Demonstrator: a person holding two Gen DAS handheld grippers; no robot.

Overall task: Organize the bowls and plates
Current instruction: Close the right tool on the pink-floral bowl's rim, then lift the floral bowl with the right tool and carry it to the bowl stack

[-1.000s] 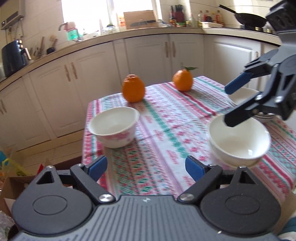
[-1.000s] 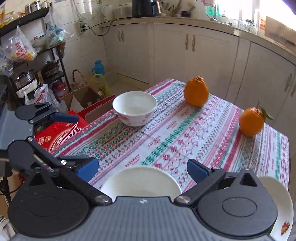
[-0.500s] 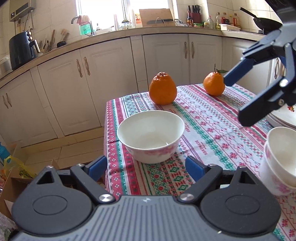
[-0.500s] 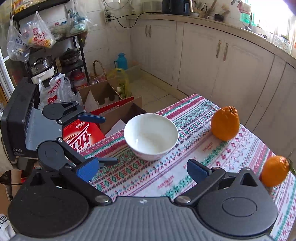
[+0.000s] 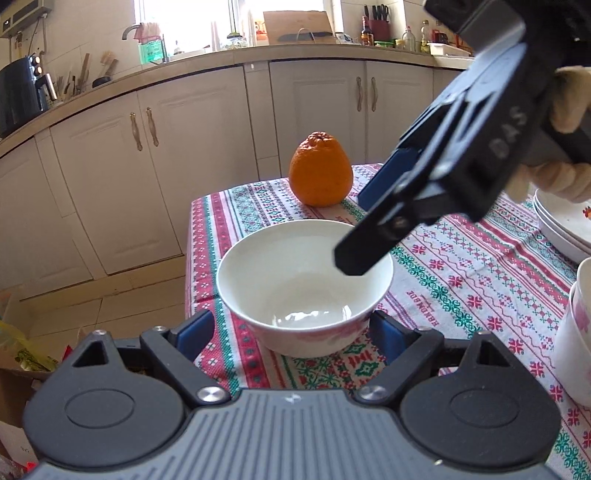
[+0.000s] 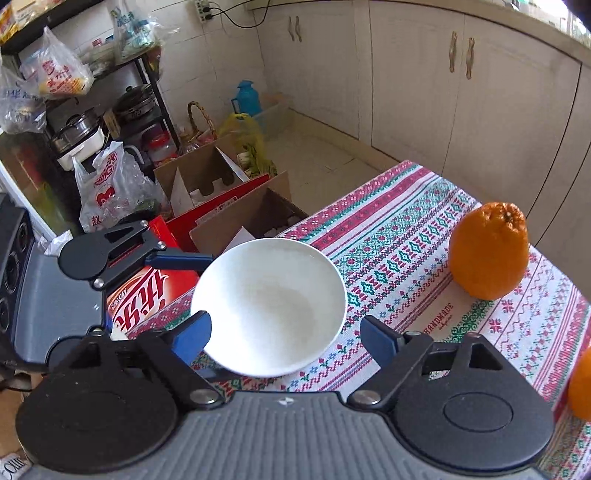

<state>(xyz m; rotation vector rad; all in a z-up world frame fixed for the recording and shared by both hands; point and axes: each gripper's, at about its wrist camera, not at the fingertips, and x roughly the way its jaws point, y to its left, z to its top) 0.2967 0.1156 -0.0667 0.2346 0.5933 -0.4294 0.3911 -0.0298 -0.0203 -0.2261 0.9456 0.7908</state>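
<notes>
Sitting near the desk's [image 5: 480,258] corner, the white bowl [image 5: 303,284] lies between both grippers: left gripper [image 5: 291,332] jaws apart flanking it, right gripper [image 6: 284,338] jaws just narrowing, not pressing. Floor boxes [image 6: 221,192] crowd that edge.

1. Cream cabinet doors [image 5: 155,177] were set beneath a curved worktop [image 5: 184,62].
2. Daylight was admitted through a window [image 5: 199,18] above it.
3. The floor [image 6: 317,158] was laid with pale tiles.
4. A dark metal shelf rack [image 6: 110,96] was stood against the tiled wall [image 6: 221,55].
</notes>
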